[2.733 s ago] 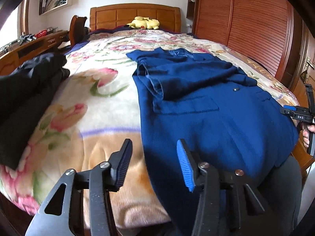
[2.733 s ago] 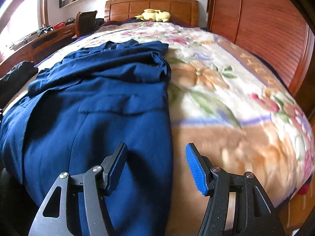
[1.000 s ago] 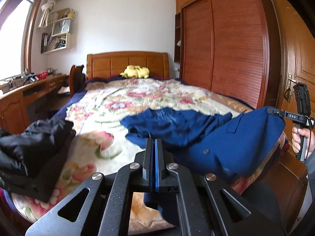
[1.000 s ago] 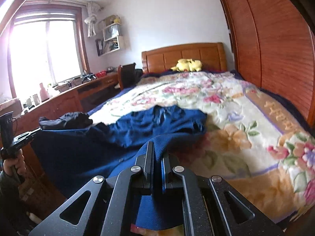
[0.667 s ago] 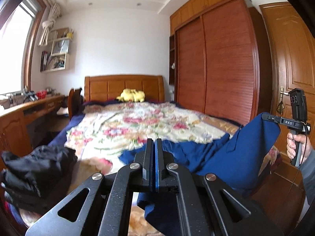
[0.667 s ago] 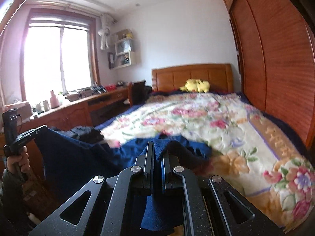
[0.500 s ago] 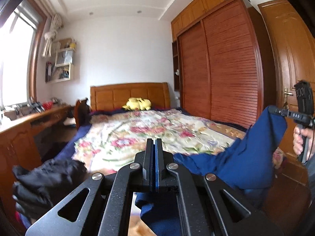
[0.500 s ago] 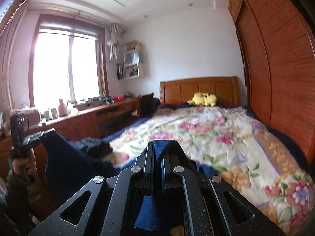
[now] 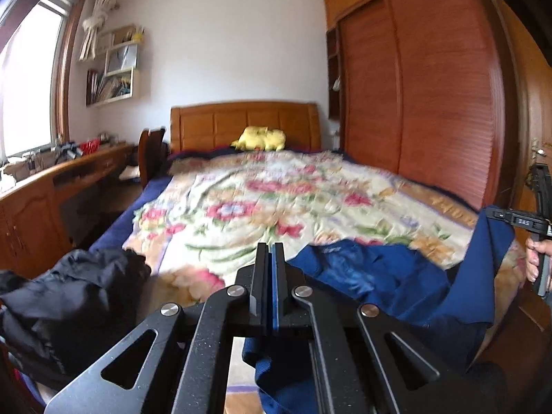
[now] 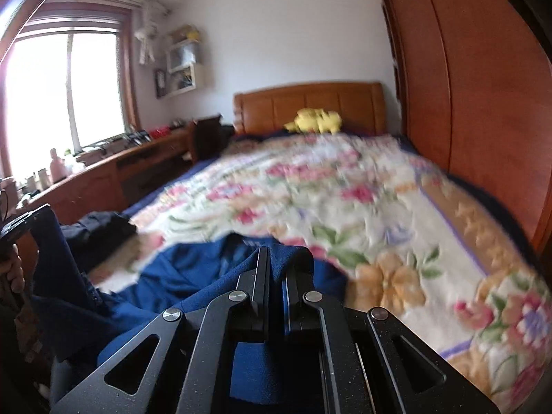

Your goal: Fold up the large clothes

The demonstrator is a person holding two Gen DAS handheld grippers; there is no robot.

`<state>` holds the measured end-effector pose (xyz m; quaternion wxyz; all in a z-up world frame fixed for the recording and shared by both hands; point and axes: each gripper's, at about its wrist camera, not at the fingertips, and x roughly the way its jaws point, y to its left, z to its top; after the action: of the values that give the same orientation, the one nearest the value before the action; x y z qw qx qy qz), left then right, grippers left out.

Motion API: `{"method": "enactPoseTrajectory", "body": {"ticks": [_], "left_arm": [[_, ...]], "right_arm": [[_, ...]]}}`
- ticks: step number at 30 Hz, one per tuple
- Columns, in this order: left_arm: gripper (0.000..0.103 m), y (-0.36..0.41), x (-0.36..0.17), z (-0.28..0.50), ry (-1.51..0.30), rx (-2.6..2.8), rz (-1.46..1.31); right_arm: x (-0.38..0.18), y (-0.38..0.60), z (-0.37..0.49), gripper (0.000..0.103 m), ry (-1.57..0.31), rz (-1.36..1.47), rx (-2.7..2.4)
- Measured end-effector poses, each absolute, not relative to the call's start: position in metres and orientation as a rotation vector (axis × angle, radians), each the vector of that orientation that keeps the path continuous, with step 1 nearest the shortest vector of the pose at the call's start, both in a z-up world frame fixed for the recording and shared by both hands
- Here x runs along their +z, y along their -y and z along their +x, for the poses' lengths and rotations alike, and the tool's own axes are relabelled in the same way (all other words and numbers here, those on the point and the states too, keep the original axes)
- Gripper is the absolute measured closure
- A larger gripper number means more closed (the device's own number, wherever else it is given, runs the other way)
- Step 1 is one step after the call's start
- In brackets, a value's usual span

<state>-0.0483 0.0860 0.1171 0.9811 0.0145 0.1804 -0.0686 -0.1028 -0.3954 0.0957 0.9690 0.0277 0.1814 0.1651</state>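
Holding: both grippers pinch the coat [image 9: 396, 283] and carry its near edge raised over the foot of the bed [image 9: 276, 200].
Left gripper [image 9: 272, 276]: jaws pressed together on a fold of blue cloth, which hangs down beneath them.
Right gripper [image 10: 276, 276]: jaws clamped on another bunch of the same cloth, which humps up over the fingertips.
Coat: dark blue; its far part lies crumpled on the flowered blanket [image 10: 362, 200], its near part is stretched slack between the two grippers, sagging in the middle.
Other views: from the left camera the right gripper shows at the right edge, with a corner of the coat draped from it and a hand [image 9: 536, 262] on its handle; from the right camera the left gripper shows at the left edge, cloth hanging from it too.
Black clothes [image 9: 62, 310]: heaped on the bed's near left corner, apart from the coat.
Toy [image 9: 260, 138]: yellow plush lying by the headboard [image 9: 241, 120].
Wardrobe [image 9: 414, 103]: along the bed's right side.
Desk [image 9: 51, 186]: along its left.
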Motion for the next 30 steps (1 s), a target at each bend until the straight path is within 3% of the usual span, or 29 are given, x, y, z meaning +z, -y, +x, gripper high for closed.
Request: {"method": "enactPoseTrajectory", "body": {"ticks": [11,25,30], "left_arm": [[0.101,-0.085,0.072,0.048,-0.462,-0.075,0.046],[0.101,-0.077,0.088,0.161,-0.458,0.045,0.096],[0.101,-0.071,0.081,0.178,-0.490,0.021,0.073]], "right_arm": [[0.083,0.358,0.024,0.098,-0.455,0.013,0.302],[0.096,0.312,0.177,0.098,-0.428,-0.104,0.140],[0.077,0.298,0.211,0.098,-0.523,-0.115,0.061]]}}
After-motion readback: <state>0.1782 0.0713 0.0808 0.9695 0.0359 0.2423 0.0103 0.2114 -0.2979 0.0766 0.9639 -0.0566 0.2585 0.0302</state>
